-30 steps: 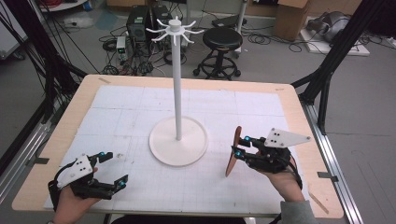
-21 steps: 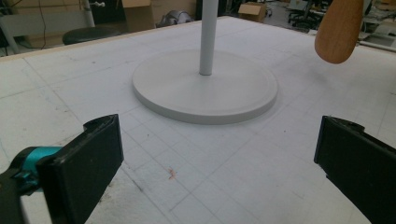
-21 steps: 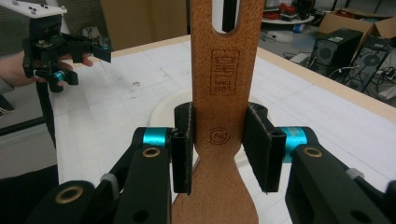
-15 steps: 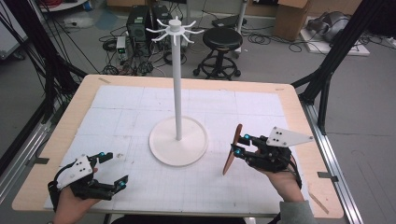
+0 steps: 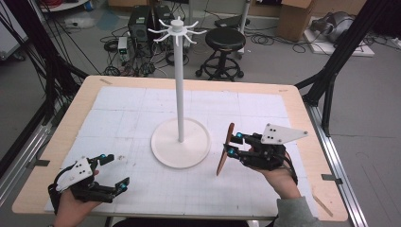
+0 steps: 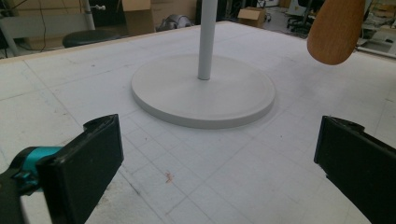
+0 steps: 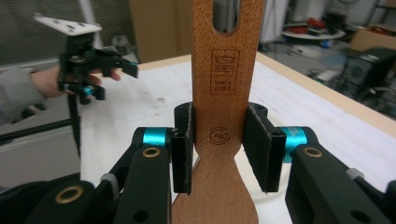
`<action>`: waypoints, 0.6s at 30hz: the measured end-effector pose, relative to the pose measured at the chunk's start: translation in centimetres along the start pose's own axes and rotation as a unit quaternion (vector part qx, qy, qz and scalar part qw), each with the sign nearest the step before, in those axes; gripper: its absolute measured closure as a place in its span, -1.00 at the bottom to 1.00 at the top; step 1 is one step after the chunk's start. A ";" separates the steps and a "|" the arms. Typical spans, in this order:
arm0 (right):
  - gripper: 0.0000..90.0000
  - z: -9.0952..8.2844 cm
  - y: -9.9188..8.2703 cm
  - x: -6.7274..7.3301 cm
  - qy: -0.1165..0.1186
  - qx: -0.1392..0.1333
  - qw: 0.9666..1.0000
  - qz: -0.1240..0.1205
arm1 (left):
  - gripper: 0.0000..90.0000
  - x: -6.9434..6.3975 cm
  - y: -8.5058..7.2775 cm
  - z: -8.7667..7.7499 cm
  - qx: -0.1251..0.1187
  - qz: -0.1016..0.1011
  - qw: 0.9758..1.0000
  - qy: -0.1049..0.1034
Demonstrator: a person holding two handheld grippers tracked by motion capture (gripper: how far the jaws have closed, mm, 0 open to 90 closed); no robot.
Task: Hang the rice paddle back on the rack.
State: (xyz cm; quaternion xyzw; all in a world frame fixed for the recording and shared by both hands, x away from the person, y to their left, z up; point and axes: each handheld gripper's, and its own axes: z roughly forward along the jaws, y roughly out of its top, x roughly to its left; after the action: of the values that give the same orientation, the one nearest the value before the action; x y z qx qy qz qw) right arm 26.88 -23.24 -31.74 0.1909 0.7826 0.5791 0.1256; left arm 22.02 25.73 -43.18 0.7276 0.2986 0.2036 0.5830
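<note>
Right gripper [image 5: 232, 144] is clamped on the neck of a wooden spatula [image 5: 225, 150], held upright at about four o'clock from the white hanging stand [image 5: 180, 142] on the bench [image 5: 85, 99]. By my reading, this is the carry step: next the slot in the handle must be raised to a top hook [image 5: 163, 33]. Left gripper [image 5: 112, 171] rests wide open, holding nothing, at seven o'clock; no containers are present.
</note>
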 end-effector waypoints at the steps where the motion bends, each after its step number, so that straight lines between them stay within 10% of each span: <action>1: 0.44 0.0 0.0 0.0 0.000 0.000 1.000 0.000 | -0.96 0.0 0.0 0.0 0.000 0.000 1.000 0.000; 18: 0.44 0.4 5.6 -3.3 0.037 0.000 0.999 -0.016 | -0.96 -0.1 -0.1 -0.4 -0.002 -0.003 1.000 0.001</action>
State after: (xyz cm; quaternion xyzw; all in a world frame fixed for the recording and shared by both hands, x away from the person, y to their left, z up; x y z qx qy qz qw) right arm 30.91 -22.94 -26.63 0.1566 0.7898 0.5836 0.1055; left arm 21.73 25.97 -43.20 0.7253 0.3012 0.2034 0.5847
